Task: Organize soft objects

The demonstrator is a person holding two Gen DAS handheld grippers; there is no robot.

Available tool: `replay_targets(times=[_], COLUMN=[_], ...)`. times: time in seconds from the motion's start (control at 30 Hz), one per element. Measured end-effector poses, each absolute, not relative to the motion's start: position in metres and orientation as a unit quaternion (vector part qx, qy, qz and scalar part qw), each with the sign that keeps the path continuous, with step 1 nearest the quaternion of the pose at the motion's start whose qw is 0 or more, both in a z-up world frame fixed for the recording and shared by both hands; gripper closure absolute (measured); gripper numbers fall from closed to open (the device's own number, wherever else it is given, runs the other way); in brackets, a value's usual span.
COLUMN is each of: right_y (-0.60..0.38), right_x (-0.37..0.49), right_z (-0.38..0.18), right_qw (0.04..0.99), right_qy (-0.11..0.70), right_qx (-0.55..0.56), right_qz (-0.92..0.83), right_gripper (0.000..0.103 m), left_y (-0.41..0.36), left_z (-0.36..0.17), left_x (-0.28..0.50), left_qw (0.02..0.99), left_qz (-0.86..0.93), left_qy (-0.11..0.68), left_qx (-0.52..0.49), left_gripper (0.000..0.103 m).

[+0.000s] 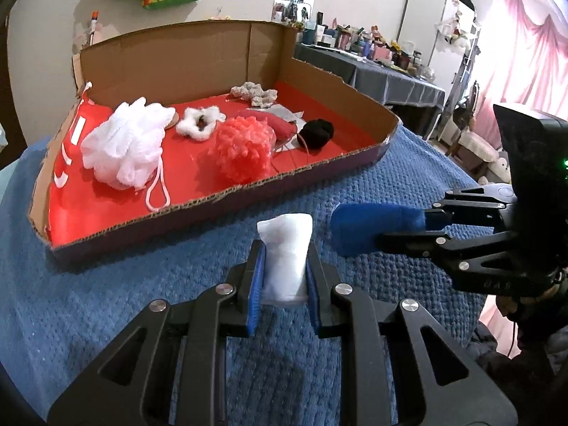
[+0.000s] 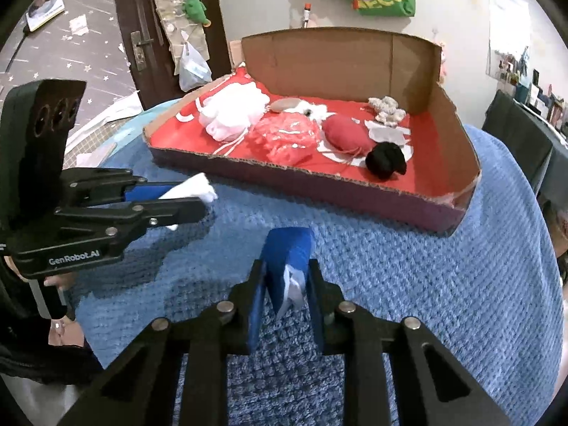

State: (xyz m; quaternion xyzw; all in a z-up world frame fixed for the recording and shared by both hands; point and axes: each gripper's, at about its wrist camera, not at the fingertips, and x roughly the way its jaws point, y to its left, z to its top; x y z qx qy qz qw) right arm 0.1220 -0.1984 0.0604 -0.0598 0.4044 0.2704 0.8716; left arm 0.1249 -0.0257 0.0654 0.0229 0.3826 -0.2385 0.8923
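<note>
My left gripper is shut on a white soft bundle, held just above the blue knitted blanket. From the right wrist view the same bundle pokes out of the left gripper. My right gripper is shut on a blue soft roll with a white patch; in the left wrist view that roll sticks out of the right gripper. Ahead lies a cardboard box with a red floor, holding a white bath pouf, a pink pouf and a black ball.
The box also holds a red cushion, a white fluffy ring and a grey crumpled piece. A cluttered table with a dark cloth stands at the back right. A door is behind on the left.
</note>
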Motion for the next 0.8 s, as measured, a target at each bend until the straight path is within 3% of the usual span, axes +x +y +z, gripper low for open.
replay_targets(times=[0.1,0.37,0.8], right_y=[-0.204,-0.214,-0.204], right_x=[0.119,0.112,0.132], right_z=[0.056,0.046,0.041], right_qw=[0.869,0.872,0.867], right_qy=[0.415,0.423,0.431], right_qx=[-0.049,-0.056,-0.066], right_qz=[0.265,0.239,0.243], right_gripper=[0.078,0.029,0.028], left_y=[-0.027,-0.035,-0.034], left_z=[0.057,0.036,0.036], left_x=[0.123,0.122,0.124], left_qw=[0.887,0.881,0.880], left_qz=[-0.239,-0.231,-0.229], left_qy=[0.394,0.410,0.415], left_qx=[0.025,0.038,0.030], left_gripper=[0.083,0.083,0.079])
